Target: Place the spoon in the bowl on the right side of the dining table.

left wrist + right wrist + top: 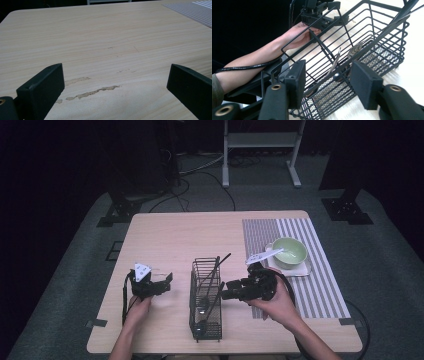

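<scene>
One black wire basket (205, 301) stands near the table's (165, 232) front edge, between two hand-held grippers. It is tall and narrow, with a mesh floor, and holds several dark utensils, two handles leaning out over its rim. The right gripper (226, 295) sits at the basket's side, jaws half open around the rim wire without pressing it. The left gripper (169, 281) rests apart, jaws wide and empty. One green bowl (289, 251) sits on one striped mat (320, 270).
</scene>
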Motion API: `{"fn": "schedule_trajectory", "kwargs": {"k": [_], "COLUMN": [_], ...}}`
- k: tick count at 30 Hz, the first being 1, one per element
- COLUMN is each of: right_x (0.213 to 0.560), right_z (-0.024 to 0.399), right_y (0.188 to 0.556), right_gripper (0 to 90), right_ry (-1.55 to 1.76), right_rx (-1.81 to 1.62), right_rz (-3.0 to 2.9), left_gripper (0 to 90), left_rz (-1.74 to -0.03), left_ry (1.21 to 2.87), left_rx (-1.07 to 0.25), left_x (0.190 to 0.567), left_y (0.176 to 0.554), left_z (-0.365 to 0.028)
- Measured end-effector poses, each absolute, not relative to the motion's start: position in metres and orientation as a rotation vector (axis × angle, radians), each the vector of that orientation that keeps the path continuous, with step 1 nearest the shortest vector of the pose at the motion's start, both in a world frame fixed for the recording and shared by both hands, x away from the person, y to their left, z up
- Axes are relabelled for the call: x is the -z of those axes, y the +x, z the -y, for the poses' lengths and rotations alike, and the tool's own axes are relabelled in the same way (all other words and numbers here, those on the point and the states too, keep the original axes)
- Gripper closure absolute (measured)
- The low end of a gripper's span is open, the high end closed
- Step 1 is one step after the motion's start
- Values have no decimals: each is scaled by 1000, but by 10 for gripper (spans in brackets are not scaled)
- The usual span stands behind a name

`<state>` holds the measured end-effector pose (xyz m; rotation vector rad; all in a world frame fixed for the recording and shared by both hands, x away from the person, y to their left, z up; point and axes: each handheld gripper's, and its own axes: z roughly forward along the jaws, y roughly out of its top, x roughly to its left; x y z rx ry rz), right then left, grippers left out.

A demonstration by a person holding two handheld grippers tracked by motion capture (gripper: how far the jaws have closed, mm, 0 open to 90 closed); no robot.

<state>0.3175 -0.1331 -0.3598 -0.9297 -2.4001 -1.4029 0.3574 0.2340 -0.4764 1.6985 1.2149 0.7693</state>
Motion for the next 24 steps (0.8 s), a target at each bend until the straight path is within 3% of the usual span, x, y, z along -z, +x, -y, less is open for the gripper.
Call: {"fn": "schedule_trajectory", "kwargs": {"k": [8, 24], "right_x": [360, 358], "right_z": [130, 129], "right_y": [322, 323], "right_gripper": [580, 877], "right_ry": [-958, -973], "right_rx": [1389, 1445], "right_rz": [2404, 2402], "left_gripper": [4, 3], "left_rz": [-1215, -1211], "left_ry": [1699, 1704], "left_rx": [-770, -772], "left_x": [476, 476], "left_y": [357, 357], "left_z": [-234, -234]}}
